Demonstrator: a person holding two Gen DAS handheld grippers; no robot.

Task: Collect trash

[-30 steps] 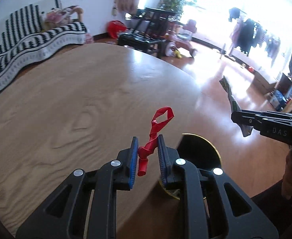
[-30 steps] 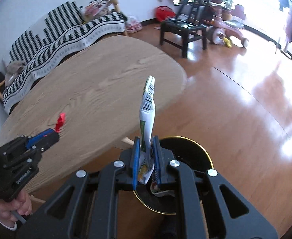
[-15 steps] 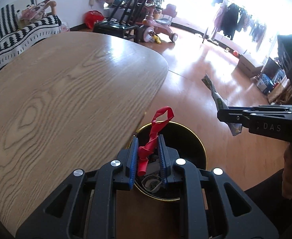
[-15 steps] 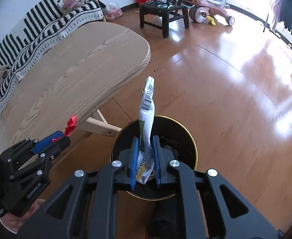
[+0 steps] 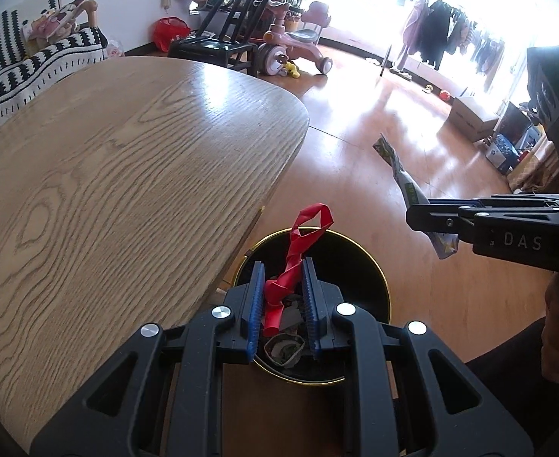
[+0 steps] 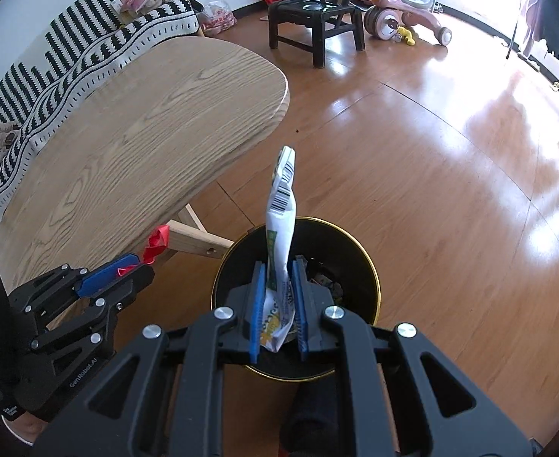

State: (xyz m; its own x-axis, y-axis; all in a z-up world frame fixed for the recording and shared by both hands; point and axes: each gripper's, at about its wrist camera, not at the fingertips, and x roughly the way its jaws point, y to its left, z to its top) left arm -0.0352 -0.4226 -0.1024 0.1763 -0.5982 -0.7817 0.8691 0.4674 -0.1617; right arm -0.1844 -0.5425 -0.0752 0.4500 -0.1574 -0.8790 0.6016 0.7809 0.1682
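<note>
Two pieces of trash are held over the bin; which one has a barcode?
The white wrapper pinched in the right gripper shows a printed barcode near its top. The red balloon scrap in the left gripper is plain and knotted.

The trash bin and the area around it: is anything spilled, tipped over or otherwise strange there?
Nothing stands out. The trash bin stands upright on the wooden floor beside the table, with scraps inside and none visible around it. The left tool grips a red balloon scrap and the right tool a white wrapper.
</note>
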